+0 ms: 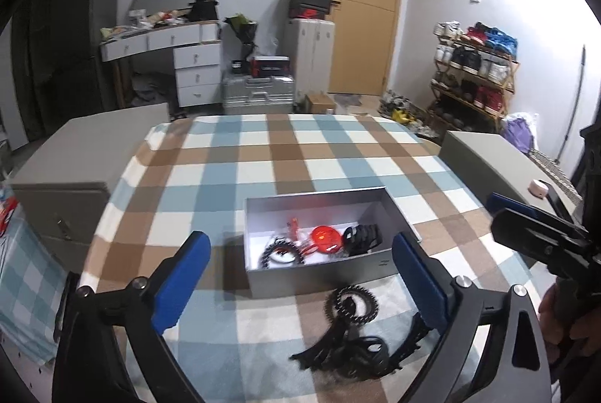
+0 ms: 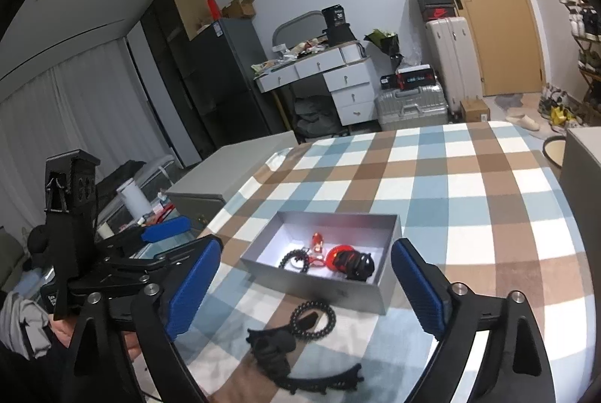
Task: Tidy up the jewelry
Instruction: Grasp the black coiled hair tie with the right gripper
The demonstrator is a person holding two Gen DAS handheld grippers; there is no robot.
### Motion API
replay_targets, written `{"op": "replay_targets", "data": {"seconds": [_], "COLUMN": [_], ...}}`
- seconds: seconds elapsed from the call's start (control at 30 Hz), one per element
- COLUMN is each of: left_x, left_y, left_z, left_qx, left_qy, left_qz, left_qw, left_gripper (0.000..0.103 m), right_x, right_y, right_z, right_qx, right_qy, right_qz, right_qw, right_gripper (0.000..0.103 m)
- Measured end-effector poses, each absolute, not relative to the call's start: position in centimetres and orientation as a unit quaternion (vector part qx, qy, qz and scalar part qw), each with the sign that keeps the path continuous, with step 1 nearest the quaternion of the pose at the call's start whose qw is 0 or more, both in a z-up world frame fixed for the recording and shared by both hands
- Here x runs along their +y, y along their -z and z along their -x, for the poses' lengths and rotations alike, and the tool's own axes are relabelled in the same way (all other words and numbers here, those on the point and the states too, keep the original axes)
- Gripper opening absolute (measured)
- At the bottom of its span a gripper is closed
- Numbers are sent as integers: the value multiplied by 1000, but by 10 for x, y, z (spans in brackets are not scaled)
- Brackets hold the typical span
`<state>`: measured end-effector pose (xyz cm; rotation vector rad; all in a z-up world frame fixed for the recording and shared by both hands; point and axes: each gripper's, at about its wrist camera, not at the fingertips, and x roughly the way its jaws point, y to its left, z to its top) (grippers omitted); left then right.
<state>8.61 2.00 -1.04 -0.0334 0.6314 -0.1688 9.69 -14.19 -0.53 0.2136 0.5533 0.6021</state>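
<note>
An open grey box (image 1: 319, 277) (image 2: 311, 288) sits on the checkered cloth. Inside lie a black bead bracelet (image 1: 280, 252) (image 2: 296, 260), a red round piece (image 1: 326, 237) (image 2: 338, 256) and a black band (image 1: 362, 239) (image 2: 360, 265). In front of the box, on the cloth, rest another black bead bracelet (image 1: 351, 303) (image 2: 313, 320) and a black strap-like piece (image 1: 357, 350) (image 2: 274, 346). My left gripper (image 1: 300, 241) (image 2: 169, 241) is open, with nothing between its blue pads. My right gripper (image 2: 306, 249) (image 1: 533, 234) is open too, holding nothing, to the right of the box.
The table (image 1: 285, 147) carries a blue, brown and white checked cloth. Grey cabinets flank it on the left (image 1: 75, 155) and right (image 1: 488, 155); a small pink object (image 1: 539, 187) lies on the right one. A desk, suitcases and a shoe rack stand beyond.
</note>
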Motion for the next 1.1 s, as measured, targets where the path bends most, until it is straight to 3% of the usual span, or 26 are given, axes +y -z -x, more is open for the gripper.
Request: {"op": "replay_targets", "data": {"seconds": [0.2, 0.73, 0.97, 1.1], "left_x": [31, 62, 67, 72], "left_y": [31, 81, 89, 93], "left_z": [-74, -54, -50, -48], "left_qx": [326, 394, 403, 407], "left_qy": [51, 18, 17, 17], "left_qz": [35, 64, 68, 75], "left_qw": [943, 916, 912, 910], "left_gripper": [101, 101, 101, 101], "right_x": [-142, -105, -85, -73], "right_y": [27, 100, 102, 107], "right_z": [-88, -131, -137, -143], "right_qx": [291, 433, 452, 468], "right_qy": [-282, -277, -268, -251], "right_qz": [-106, -131, -114, -95], "right_qw": [908, 847, 843, 842], "right_gripper": [102, 102, 97, 88]}}
